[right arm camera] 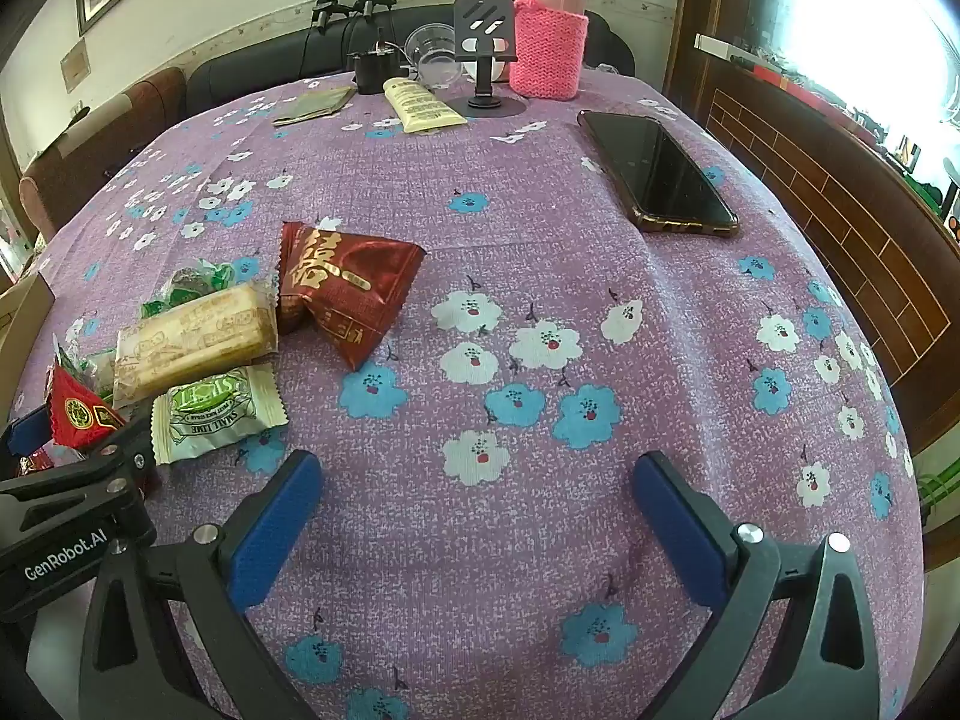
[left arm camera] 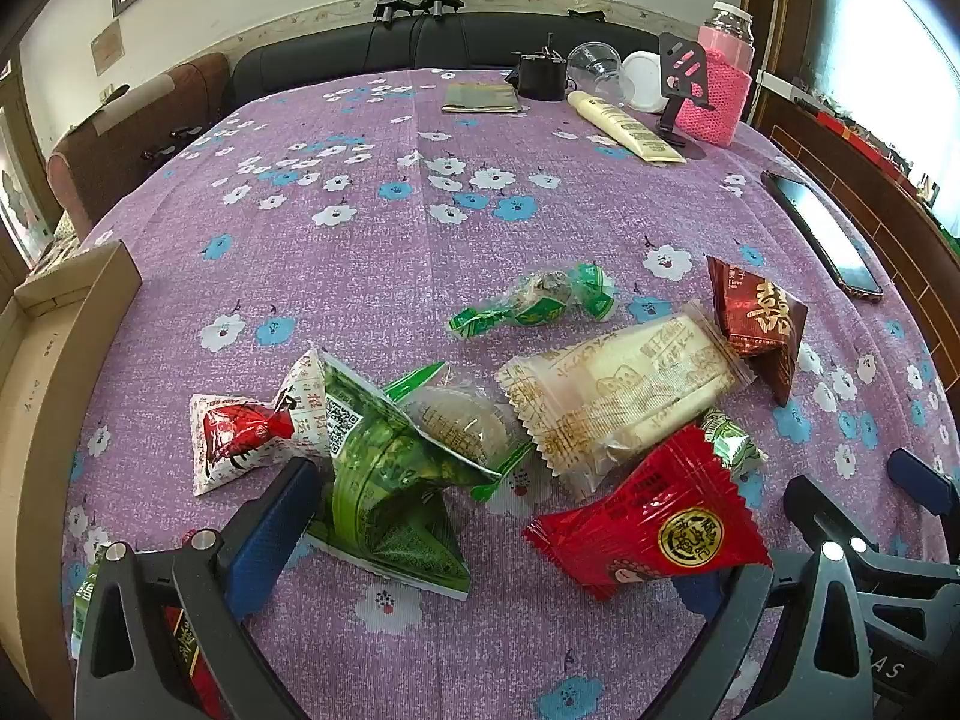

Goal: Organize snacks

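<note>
Both wide open and empty, left gripper (left arm camera: pixel 480 540) hovers over the green packet (left arm camera: pixel 390 480), right gripper (right arm camera: pixel 474 510) waits; best pinch its middle squarely.

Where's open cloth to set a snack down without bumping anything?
Widest free patch: the flowered cloth between the dark red packet, the phone and the open right hand-held gripper. The middle stretch up to the cream tube is also bare. Crowded: the snack pile around the green packet by the open left hand-held gripper.
</note>
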Demonstrator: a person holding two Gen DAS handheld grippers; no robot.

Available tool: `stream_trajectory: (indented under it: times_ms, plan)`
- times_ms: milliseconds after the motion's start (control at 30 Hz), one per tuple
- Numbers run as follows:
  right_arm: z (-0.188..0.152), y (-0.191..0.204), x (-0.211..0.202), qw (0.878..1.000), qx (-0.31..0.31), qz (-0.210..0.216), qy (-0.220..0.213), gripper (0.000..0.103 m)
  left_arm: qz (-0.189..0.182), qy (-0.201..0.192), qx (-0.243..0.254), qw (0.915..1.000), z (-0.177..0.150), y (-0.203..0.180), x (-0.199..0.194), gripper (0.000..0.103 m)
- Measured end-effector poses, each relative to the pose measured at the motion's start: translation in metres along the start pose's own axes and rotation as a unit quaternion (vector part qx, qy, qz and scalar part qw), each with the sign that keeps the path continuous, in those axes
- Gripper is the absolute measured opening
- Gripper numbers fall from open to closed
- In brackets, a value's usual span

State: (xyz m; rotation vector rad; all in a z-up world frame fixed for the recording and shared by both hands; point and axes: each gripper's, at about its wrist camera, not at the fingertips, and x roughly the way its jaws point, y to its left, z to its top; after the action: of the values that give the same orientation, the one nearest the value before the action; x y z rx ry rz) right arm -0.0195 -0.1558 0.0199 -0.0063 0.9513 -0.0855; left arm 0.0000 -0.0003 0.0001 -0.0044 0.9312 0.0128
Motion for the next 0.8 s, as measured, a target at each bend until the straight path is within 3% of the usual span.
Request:
stream_trajectory:
  times_ms: [800]
  plan:
    - [0.0,0.0,0.0,1.0,0.0,0.0,0.0,0.103,-0.005,0.001,-0.003,1.0,0.0,0.0003,0.0001,0.103]
